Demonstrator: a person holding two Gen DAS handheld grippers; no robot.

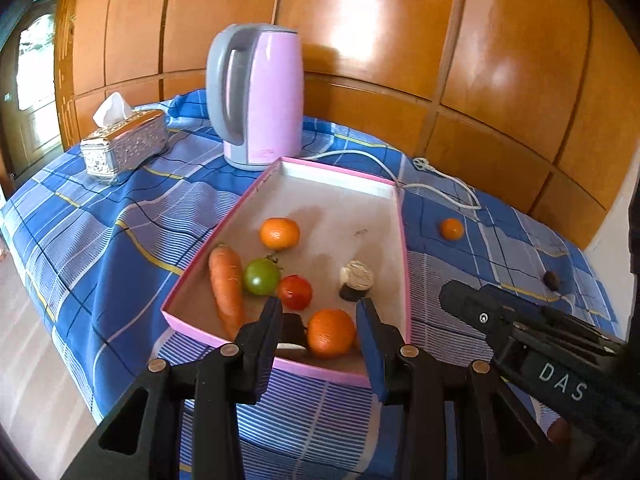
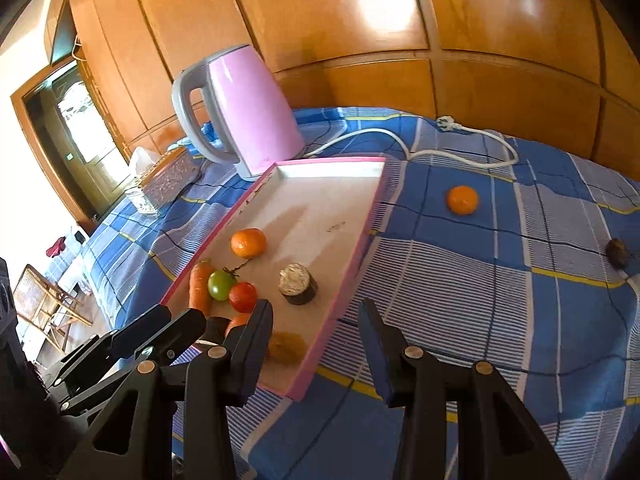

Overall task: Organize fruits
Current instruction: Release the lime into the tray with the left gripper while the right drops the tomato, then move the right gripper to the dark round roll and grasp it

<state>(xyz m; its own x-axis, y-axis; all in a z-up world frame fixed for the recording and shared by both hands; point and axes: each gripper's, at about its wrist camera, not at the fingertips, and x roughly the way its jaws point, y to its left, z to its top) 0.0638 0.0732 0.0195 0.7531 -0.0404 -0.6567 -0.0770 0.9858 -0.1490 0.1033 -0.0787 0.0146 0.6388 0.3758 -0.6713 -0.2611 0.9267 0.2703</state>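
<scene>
From the left wrist, the left gripper (image 1: 320, 312) is hovering over the near end of the pink tray (image 1: 404, 248), its jaws parted and pinching nothing; an orange (image 1: 331, 332) is lying in the tray in line with the gap. The stray orange (image 1: 452, 228) is sitting on the blue cloth (image 1: 100, 248), beyond the tray's right wall and well to the right.

From the right wrist, the right gripper (image 2: 316, 320) is hanging over the tray's near right corner, jaws likewise spread and empty. The stray orange (image 2: 462, 199) is lying ahead and to the right, well apart, with open cloth between. The right hand is probably the nearer one. A dark round thing (image 2: 616, 253) is sitting farther right.
</scene>
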